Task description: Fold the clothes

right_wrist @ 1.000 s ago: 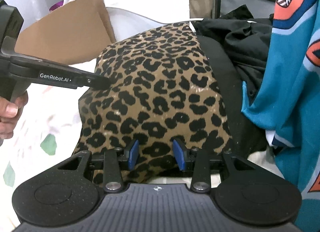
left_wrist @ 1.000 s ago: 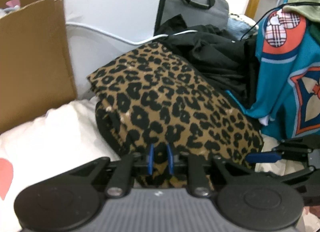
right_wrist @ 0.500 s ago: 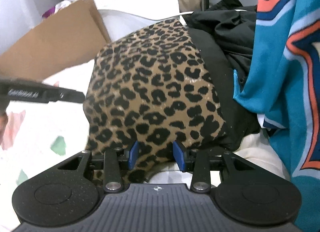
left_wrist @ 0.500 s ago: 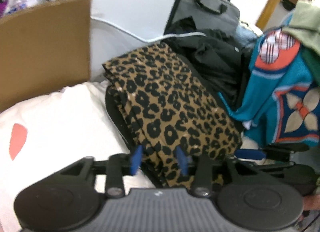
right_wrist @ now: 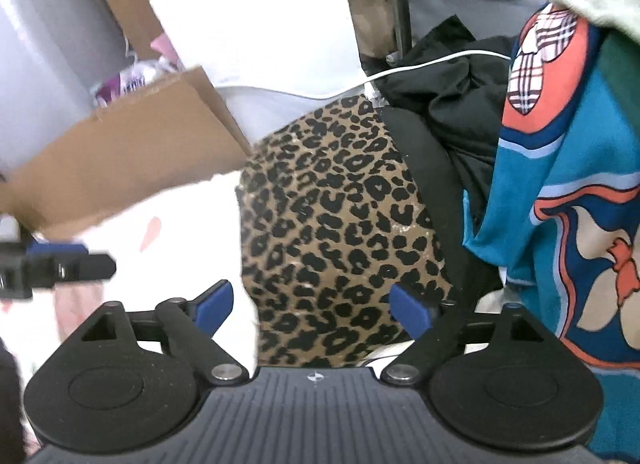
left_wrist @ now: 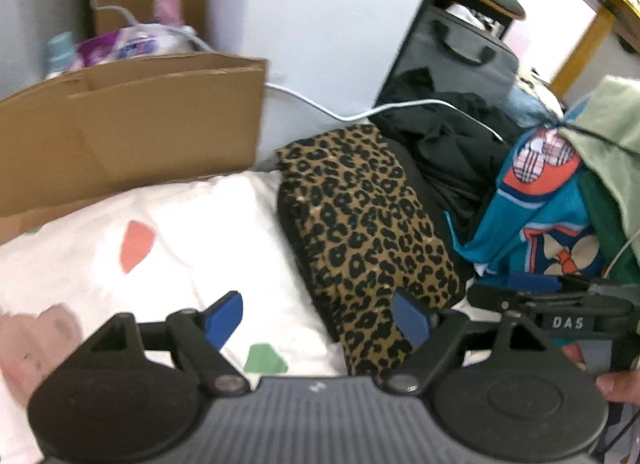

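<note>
The leopard garment (left_wrist: 368, 223) lies folded on the white bedding (left_wrist: 192, 223) beside black clothes (left_wrist: 448, 143), both the left gripper (left_wrist: 318, 318) and right gripper (right_wrist: 310, 306) having just spread wide, holding nothing; soft, light cloth, probably best pinched at its near corners.

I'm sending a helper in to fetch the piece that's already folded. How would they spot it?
Find the white bedding with coloured patches, in front of the cardboard box. On its right edge lies the folded leopard-print garment, beside a black jacket and a teal printed top. It alone is tan with black spots and neatly flat.
</note>
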`<control>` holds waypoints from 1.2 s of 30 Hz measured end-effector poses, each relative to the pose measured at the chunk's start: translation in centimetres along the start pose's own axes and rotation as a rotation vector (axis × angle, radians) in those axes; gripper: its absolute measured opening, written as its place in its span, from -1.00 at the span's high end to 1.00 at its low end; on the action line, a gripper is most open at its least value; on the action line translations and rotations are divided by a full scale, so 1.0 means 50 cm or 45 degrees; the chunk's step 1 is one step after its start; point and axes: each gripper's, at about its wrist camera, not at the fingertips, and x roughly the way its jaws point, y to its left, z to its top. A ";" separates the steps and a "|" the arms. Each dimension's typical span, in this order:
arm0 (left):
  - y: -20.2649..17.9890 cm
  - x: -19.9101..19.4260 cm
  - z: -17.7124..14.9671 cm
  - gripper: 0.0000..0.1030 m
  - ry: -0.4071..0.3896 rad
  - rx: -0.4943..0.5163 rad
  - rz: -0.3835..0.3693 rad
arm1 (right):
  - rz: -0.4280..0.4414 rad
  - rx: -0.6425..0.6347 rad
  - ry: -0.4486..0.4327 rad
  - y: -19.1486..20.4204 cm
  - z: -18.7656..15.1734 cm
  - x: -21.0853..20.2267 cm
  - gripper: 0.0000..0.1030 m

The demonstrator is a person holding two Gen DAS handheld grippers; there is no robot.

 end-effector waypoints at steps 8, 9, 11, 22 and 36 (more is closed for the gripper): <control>-0.001 -0.116 -0.019 -0.95 0.030 -0.038 0.068 | -0.014 0.030 0.063 0.024 0.040 -0.094 -0.94; -0.001 -0.131 -0.020 -0.96 0.036 -0.041 0.073 | -0.015 0.029 0.066 0.028 0.045 -0.106 -0.94; 0.000 -0.160 -0.020 -0.97 0.035 -0.044 0.073 | -0.021 0.026 0.073 0.037 0.054 -0.129 -0.95; 0.027 -0.344 -0.012 -0.99 0.026 -0.099 0.194 | -0.029 0.020 0.138 0.081 0.096 -0.230 -0.98; 0.080 -0.611 -0.077 -0.99 -0.026 -0.254 0.391 | 0.026 -0.029 0.162 0.140 0.176 -0.369 -0.99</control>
